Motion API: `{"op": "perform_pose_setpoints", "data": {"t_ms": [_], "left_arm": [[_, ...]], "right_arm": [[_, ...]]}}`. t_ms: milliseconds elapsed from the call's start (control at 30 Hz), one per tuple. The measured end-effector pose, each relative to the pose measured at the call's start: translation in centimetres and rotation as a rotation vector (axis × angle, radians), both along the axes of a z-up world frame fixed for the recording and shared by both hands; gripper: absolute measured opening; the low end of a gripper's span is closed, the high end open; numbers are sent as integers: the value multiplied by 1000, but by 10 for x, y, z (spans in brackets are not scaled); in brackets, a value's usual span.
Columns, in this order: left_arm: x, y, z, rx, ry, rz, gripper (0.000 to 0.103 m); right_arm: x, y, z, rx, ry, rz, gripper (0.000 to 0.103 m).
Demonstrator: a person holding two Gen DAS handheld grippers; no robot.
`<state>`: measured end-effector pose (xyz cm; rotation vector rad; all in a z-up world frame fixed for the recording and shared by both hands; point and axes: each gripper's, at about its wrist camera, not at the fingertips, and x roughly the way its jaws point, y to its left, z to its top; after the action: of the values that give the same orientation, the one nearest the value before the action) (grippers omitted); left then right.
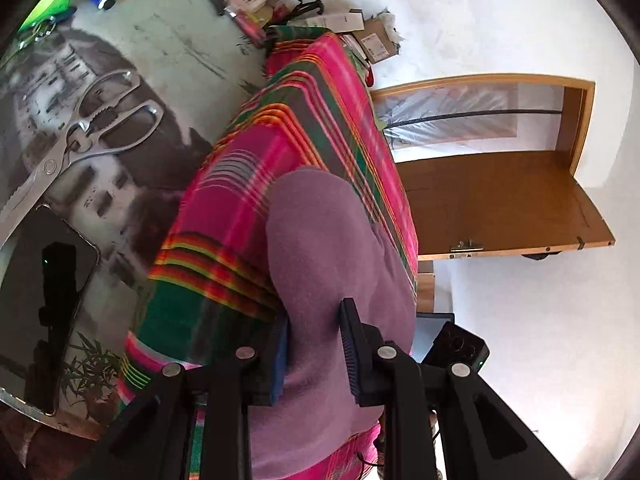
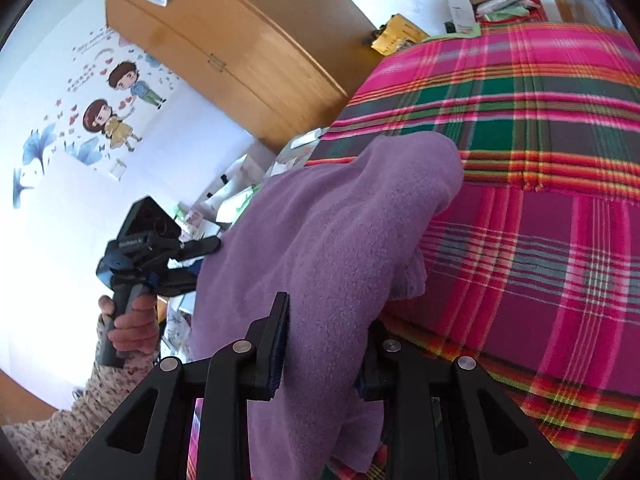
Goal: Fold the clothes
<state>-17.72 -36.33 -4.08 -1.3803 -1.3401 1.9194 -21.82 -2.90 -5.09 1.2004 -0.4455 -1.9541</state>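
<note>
**Purple fleece held at both ends over the plaid cloth**

Purple fleece garment fills the middle of both my wrist views, hanging in a soft fold above a pink, green and orange plaid cloth spread beneath it.

My left gripper has the fleece between its pads: the blue-padded finger presses in at 9 o'clock and the ribbed black pad at 3 o'clock, jaws roughly half apart and filled by the bunched fabric. From the right wrist view I see that same gripper at 9 o'clock, a hand in a speckled knit sleeve wrapped round its handle, its tips reaching into the fleece edge.

My right gripper also stands about half open with fleece running through the gap. The left pad lies against the fabric; the right pad is mostly buried under it, so I cannot tell how firmly it bites.

In the left view, metal kitchen shears lie at 9 o'clock on a printed table surface, with a dark phone just below them. Small cardboard boxes sit at 12 o'clock; what they hold is not visible. A wooden cabinet stands at 3 o'clock, its inside showing plastic sheeting.
</note>
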Motion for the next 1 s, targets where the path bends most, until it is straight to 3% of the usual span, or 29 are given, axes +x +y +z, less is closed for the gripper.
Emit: {"op": "perform_pose_setpoints", "data": {"t_ms": [233,467,533,667,767,900,1000], "left_arm": [[-2,2,-9,-60,-50,23,25],[13,2,1,-138,-60,61,25],[23,5,13,-169,-40,66,25],[46,20,42,-235,45,83,25],[57,39,55,-268,91,24,25],[63,58,51,-321,87,-21,25],[62,59,40,-311,46,-2,25]], "right_arm": [[-1,8,-13,40,-32,-42,39],[10,14,-3,90,-24,-84,43],[22,19,9,108,26,-121,43],[59,15,37,143,247,-166,43],[79,2,44,196,343,-139,42],[95,-2,46,235,402,-197,42],[107,-1,51,308,467,-279,42]]}}
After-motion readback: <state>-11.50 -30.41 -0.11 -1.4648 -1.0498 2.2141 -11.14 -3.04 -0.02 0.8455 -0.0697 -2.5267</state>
